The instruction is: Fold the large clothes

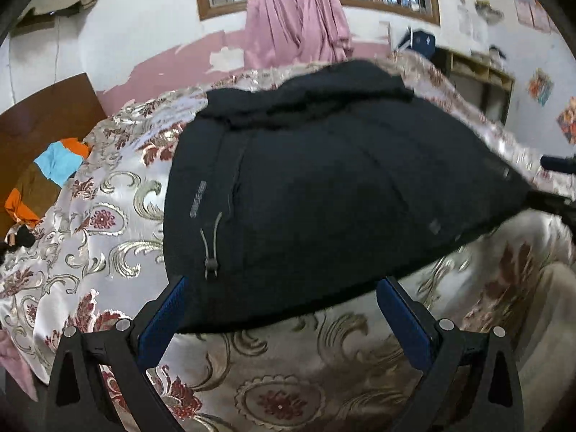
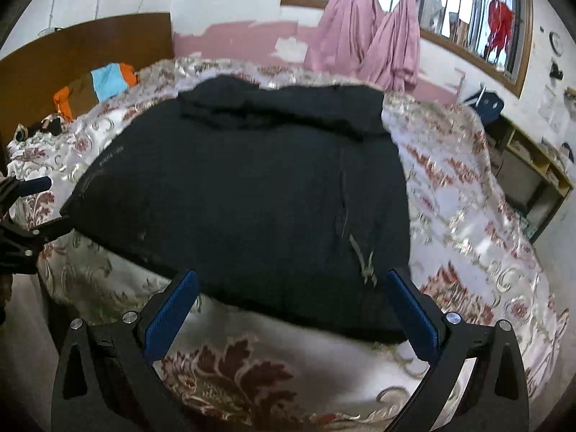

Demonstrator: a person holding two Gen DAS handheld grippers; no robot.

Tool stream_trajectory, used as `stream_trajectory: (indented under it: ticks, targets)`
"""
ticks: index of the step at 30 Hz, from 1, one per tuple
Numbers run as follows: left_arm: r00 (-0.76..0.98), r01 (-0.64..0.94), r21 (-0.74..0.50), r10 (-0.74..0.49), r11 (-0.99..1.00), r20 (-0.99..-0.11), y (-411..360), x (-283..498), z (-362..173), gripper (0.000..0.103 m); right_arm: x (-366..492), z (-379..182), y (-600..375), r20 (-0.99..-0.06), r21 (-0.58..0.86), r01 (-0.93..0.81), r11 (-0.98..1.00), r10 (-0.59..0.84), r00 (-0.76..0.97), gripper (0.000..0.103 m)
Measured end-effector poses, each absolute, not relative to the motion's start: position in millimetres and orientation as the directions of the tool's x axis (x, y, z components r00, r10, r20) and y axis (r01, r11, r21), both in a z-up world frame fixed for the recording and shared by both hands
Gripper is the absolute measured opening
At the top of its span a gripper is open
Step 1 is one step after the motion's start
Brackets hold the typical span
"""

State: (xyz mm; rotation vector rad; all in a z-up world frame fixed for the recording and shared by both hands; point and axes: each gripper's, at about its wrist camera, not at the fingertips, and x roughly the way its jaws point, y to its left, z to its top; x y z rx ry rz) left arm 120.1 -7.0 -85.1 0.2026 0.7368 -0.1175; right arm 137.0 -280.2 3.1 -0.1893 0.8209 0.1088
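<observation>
Jaws wide on both the left gripper (image 1: 284,309) and the right gripper (image 2: 291,306), blue-padded, empty, poised at the near hem of a black padded jacket (image 1: 324,187). Spread flat on a glossy floral bedspread (image 1: 108,216), hood toward the far wall, long axis running away from the cameras. Grey drawstring toggle (image 1: 211,248) near the hem. Beyond: pink curtains (image 1: 295,25), barred window, wooden headboard (image 2: 90,46), orange-and-blue clothing (image 2: 104,82), open shelf unit (image 2: 532,169) at right.
</observation>
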Motion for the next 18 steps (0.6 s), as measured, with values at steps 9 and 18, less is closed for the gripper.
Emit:
stream_trajectory:
  ticks: [9, 18]
  targets:
    - [0.66, 0.167, 0.195, 0.037, 0.967, -0.75, -6, 128, -120, 0.103, 140, -54, -306, -0.867, -0.093, -0.057, 0.994, -0.052, 0.496, 0.101]
    - [0.666, 0.167, 0.253, 0.08, 0.953, -0.741, -10, 125, -136, 0.103, 146, -66, -305, -0.849, -0.204, 0.003, 0.979, -0.178, 0.497, 0.101]
